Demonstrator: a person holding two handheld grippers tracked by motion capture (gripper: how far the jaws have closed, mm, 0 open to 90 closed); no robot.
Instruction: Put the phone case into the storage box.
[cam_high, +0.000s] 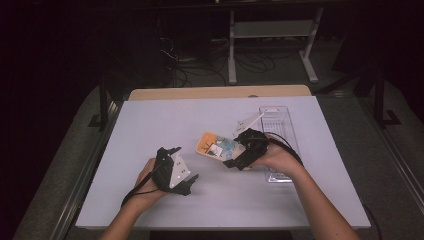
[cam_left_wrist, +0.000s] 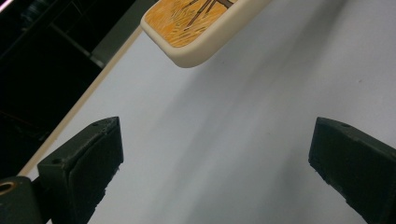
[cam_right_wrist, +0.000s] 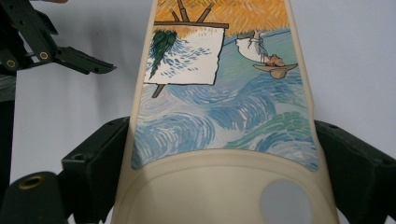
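A cream phone case (cam_high: 214, 144) printed with a painting in orange, blue and white lies near the middle of the white table (cam_high: 165, 120). My right gripper (cam_high: 234, 155) is at its right end. In the right gripper view the case (cam_right_wrist: 219, 93) runs up between the two jaws, which press on its two long edges, so my right gripper (cam_right_wrist: 222, 154) is shut on it. My left gripper (cam_high: 187, 167) sits lower left of the case, apart from it and open. In the left gripper view the jaws of my left gripper (cam_left_wrist: 215, 172) stand wide over bare table, with the case's orange corner (cam_left_wrist: 201, 28) beyond.
A clear plastic tray (cam_high: 277, 120) stands at the right, behind the right hand. The table's wooden back edge (cam_high: 220, 92) lies beyond, with a dark floor, cables and a white stand behind it. My left gripper (cam_right_wrist: 70, 58) also appears at the upper left of the right gripper view.
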